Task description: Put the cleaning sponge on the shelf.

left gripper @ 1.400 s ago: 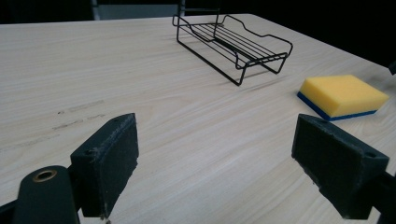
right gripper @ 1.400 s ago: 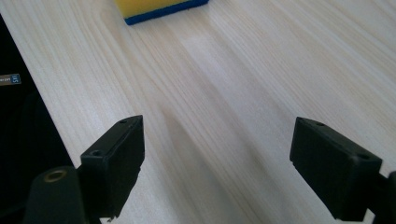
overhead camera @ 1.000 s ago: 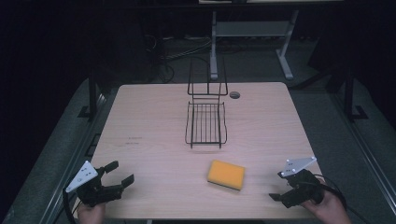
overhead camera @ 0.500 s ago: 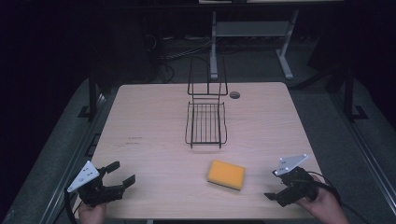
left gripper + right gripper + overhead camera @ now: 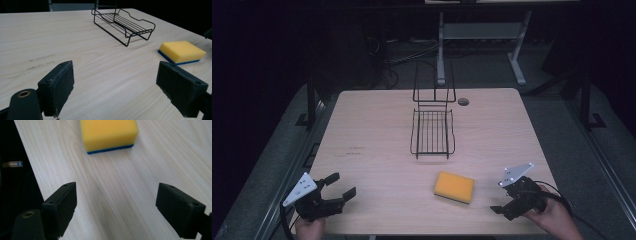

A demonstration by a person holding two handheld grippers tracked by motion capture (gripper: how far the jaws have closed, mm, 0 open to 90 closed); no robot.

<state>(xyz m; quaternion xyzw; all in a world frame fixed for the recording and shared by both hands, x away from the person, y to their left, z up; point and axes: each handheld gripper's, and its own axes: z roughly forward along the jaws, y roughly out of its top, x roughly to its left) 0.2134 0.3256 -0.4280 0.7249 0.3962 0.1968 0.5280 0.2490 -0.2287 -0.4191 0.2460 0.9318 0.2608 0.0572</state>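
Pale wood grain runs across the table (image 5: 377,130), which sits in a dark room with cables and a metal stand on the floor behind it. At the near edge, the left gripper (image 5: 340,192) rests over the near left corner, its jaws spread wide with nothing but bare wood between them. Over at the near right, the right gripper (image 5: 501,209) hangs just above the surface, jaws likewise wide apart and empty, pointed toward the sponge (image 5: 454,187). That sponge, yellow on top with a thin blue layer underneath, lies flat on the table a little right of centre, near the right gripper but not touching it, and well apart from the left one. Beyond it, toward the middle of the table, stands a black wire rack (image 5: 432,131) with an upright back frame. Just past the rack's right side is a small round grommet (image 5: 463,101) set into the tabletop.
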